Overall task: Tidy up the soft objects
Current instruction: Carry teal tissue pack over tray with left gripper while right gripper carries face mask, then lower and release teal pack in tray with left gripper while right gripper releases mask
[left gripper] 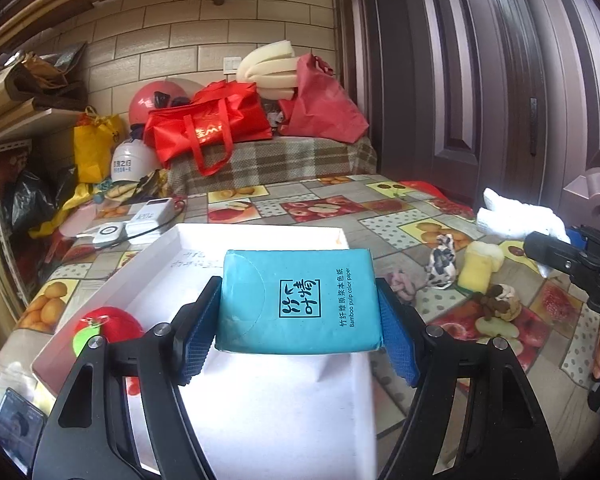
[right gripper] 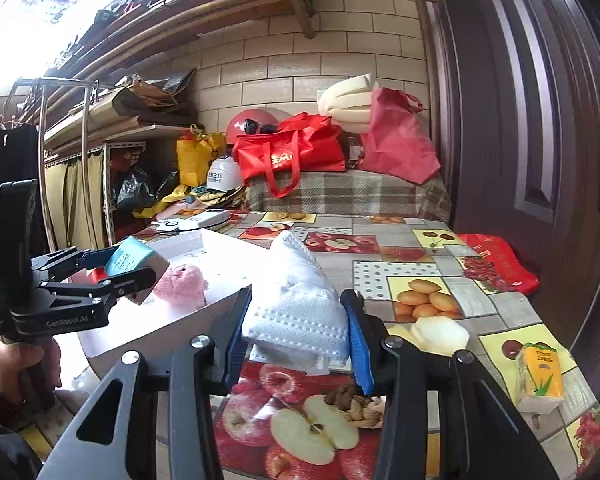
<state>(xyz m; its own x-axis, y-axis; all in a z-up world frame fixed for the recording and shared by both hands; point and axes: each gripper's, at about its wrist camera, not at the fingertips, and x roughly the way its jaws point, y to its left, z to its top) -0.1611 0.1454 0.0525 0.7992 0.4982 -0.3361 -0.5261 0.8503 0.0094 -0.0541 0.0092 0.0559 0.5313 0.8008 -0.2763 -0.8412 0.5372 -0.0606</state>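
The table [right gripper: 396,276] wears a fruit-print cloth. On it lie a white box [left gripper: 260,236], a cow-patterned soft toy [left gripper: 443,264], a yellow-and-white sponge [left gripper: 480,266], a brown knotted toy [right gripper: 358,406], a yellow tissue pack [right gripper: 540,376], a red bag [right gripper: 500,264] and white power banks [left gripper: 144,216] at the far left.
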